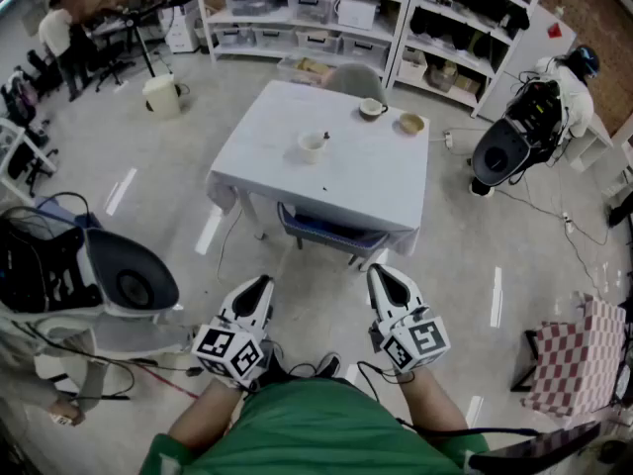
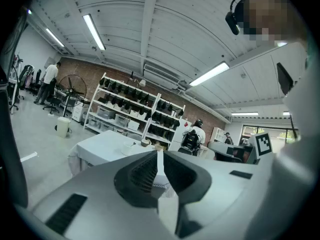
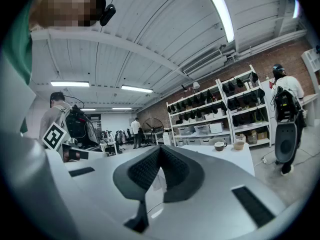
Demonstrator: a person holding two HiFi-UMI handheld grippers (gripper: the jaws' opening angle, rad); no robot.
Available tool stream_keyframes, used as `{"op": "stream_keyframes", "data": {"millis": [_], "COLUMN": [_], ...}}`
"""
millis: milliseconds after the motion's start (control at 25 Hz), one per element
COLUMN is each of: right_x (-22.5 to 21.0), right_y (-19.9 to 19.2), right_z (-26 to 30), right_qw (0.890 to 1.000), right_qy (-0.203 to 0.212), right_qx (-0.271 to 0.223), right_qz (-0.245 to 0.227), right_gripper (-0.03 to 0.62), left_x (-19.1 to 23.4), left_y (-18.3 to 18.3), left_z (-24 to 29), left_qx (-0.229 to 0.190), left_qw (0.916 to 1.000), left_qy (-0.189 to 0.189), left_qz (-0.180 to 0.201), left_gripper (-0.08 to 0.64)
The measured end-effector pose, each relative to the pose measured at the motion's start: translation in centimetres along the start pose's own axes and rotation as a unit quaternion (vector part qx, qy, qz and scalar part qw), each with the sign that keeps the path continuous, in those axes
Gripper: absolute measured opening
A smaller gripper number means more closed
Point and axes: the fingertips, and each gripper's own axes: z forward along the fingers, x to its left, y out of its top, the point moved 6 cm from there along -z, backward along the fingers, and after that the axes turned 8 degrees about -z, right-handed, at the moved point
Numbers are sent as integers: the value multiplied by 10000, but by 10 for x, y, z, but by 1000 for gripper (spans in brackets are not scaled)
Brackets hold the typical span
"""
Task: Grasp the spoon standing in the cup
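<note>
Your left claw and right claw are shut and empty, held close to your body.
Each claw's jaws are pressed together with nothing between them, and both point out over the floor toward the bench, which is well apart from you. The spoon stands in the white cup left of the bench's middle; a second cup and a small bowl sit near its far right edge. By the look of it, none of the task is done. You have yet to walk up to the bench, open one claw, bring it around the spoon's handle, and close on it without tipping the cup.
</note>
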Motion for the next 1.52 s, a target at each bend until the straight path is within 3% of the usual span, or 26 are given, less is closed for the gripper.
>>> {"op": "stream_keyframes", "data": {"millis": [280, 600, 1000, 1280, 1520], "right_x": [6, 18, 47, 72, 66], "right_y": [22, 20, 31, 41, 31], "right_z": [64, 60, 81, 93, 111], "right_qw": [9994, 9993, 9981, 9970, 9971], "right_qy": [-15, -213, -486, -744, -757], "right_qx": [-259, -185, -339, -164, -29], "right_qz": [-221, -235, -190, -91, -70], "right_gripper": [21, 21, 23, 23, 23], "left_x": [40, 47, 90, 123, 144], "left_y": [47, 44, 71, 87, 77], "left_z": [25, 20, -3, -16, -3], "left_qx": [-236, -131, -376, -373, -267], "left_qw": [9995, 9994, 9985, 9982, 9983], "left_qy": [-134, -322, -407, -429, -374], "left_qz": [135, 92, 49, -200, -349], "left_gripper": [51, 51, 51, 51, 51]}}
